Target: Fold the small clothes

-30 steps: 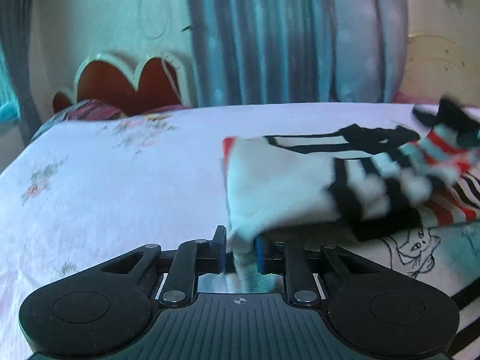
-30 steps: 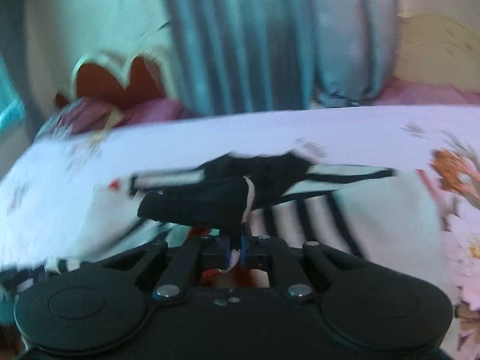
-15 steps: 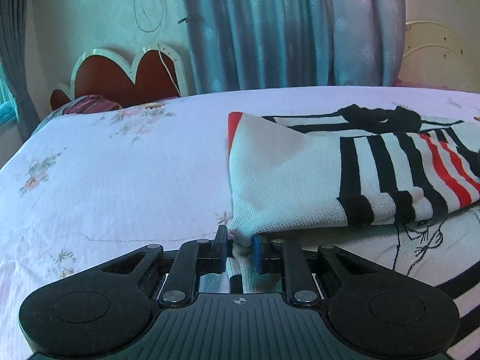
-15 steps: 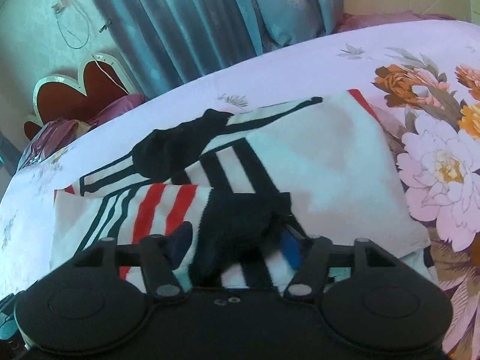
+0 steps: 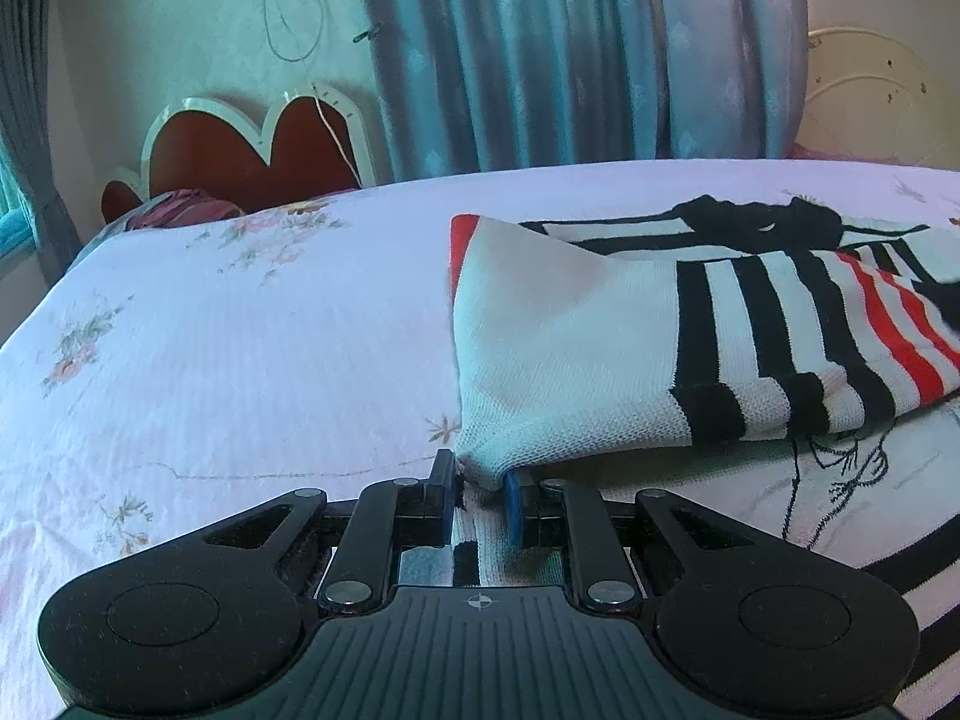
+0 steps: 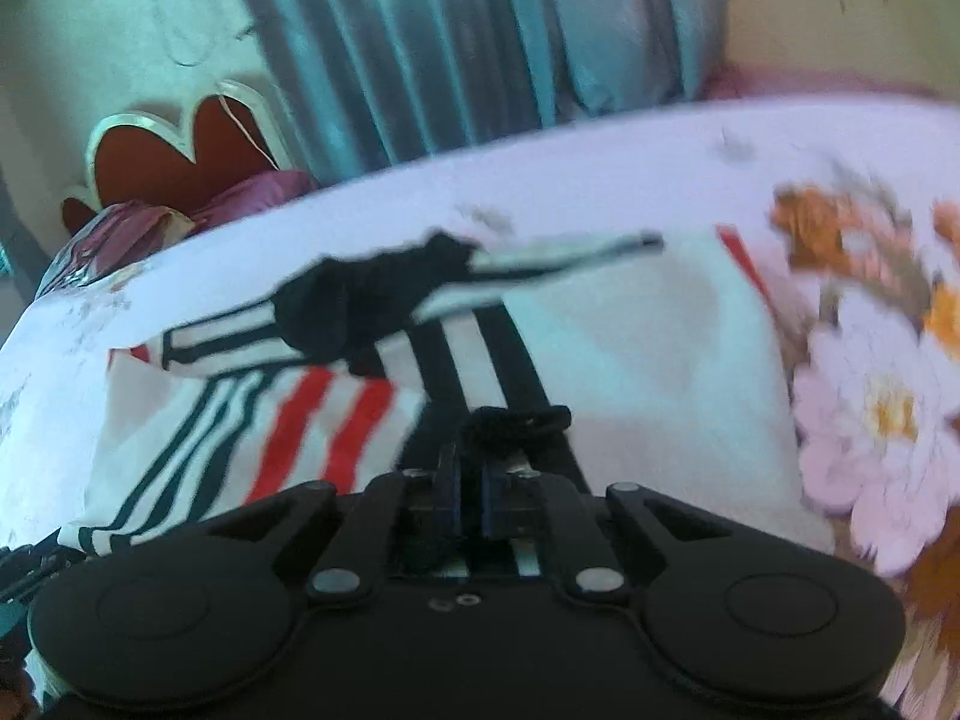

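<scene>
One striped knit sweater (image 5: 708, 354) lies on the bed (image 5: 240, 348), white with black and red bands and partly folded over itself. The left wrist view shows what the other does not: a line-drawn cartoon figure (image 5: 840, 468) on the sweater's lower layer, and the folded white corner caught between the blue-padded fingers of the left gripper (image 5: 483, 489), which sit narrowly parted and pinch that corner. The right wrist view, blurred, alone shows the large pink and orange flowers (image 6: 876, 396) printed on the bedsheet to the right of the sweater (image 6: 624, 348), and a purple pillow (image 6: 198, 210) below the red heart-shaped headboard (image 6: 180, 150). There the right gripper (image 6: 471, 495) has its fingers pressed nearly together on a black edge of the sweater, a dark bunch of knit showing just above the tips. Both views show the blue curtain (image 5: 540, 48); the left view adds a thin white cord (image 5: 288, 18) hanging on the wall.
</scene>
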Demonstrator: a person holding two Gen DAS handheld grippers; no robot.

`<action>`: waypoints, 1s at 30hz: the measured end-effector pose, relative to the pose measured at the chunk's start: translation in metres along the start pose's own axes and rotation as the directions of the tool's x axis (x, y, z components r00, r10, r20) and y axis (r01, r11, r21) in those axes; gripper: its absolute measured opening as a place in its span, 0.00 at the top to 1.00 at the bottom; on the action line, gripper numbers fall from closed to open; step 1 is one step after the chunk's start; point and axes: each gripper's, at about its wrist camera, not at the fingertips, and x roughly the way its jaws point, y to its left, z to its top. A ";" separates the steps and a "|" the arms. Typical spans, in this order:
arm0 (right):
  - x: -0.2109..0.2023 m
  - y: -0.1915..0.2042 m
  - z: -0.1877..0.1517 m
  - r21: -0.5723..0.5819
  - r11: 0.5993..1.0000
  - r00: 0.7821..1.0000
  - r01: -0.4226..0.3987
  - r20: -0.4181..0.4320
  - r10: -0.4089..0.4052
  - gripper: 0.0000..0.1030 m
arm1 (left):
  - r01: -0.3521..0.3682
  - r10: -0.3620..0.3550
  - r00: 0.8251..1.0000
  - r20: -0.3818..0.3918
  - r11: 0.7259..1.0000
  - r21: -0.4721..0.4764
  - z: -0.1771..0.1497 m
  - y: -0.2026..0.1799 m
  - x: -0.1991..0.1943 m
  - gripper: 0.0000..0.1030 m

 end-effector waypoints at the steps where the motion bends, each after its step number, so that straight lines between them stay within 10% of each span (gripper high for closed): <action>1: -0.005 0.003 0.001 -0.032 0.999 0.999 0.021 0.029 -0.020 0.94 | 0.001 -0.001 1.000 -0.001 1.000 0.003 0.000 0.000 0.000 0.85; 6: 0.016 -0.006 -0.012 -0.070 0.994 0.993 0.087 -0.072 -0.092 0.92 | 0.001 -0.001 1.000 -0.017 0.999 0.047 0.002 -0.002 0.002 0.84; 12: -0.008 -0.013 0.000 -0.015 0.997 0.996 0.076 0.046 -0.075 0.50 | 0.096 -0.098 0.995 -0.020 0.993 -0.072 -0.001 0.025 -0.023 0.84; 19: -0.001 -0.002 0.020 -0.037 0.999 0.996 0.023 0.082 -0.020 0.54 | 0.141 -0.141 0.990 0.015 0.973 -0.182 0.029 0.034 -0.023 0.84; 30: 0.054 0.080 0.021 -0.231 0.967 0.994 -0.111 -0.033 0.107 0.61 | 0.157 -0.171 0.982 -0.077 0.974 -0.164 0.081 0.004 0.087 0.84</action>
